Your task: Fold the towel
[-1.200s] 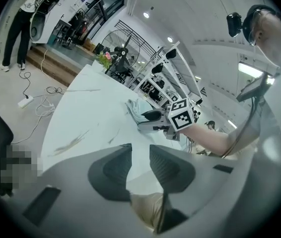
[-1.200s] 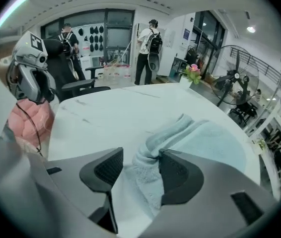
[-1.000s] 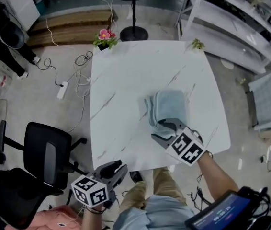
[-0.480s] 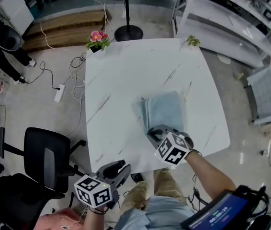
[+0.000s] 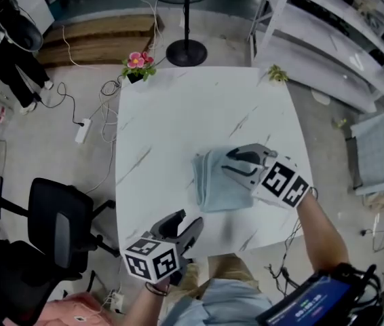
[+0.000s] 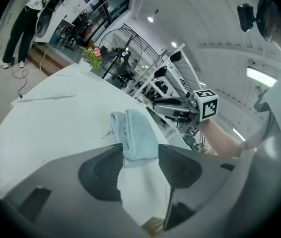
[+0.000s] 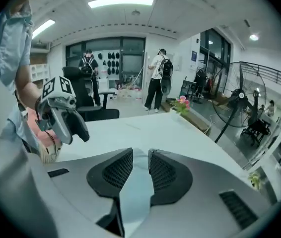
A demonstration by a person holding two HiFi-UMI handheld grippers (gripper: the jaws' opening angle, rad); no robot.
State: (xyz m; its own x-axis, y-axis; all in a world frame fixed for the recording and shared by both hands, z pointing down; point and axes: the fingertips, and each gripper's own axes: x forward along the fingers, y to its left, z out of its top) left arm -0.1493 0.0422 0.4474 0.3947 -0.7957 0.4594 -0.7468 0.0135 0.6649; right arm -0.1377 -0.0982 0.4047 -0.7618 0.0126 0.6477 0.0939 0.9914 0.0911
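The table [image 5: 178, 114] fills the middle of the head view. The towel [image 5: 212, 189] lies right of centre on it, already a thick folded pad. My right gripper [image 5: 231, 164] was at the towel's lower edge a moment ago. Now it hangs over the upper right part, and its jaws have just been opening to a narrow gap that pinches nothing. My left gripper [image 5: 185, 224] has come up to the lower table edge, its jaws just opened wide and empty. I judge the fold released.

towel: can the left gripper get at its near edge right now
Probably yes. The left gripper, jaws just opened and empty, points at the towel across a bare strip of table. The right gripper, jaws also just opened and empty, hovers over the towel's far side, clear of that edge.
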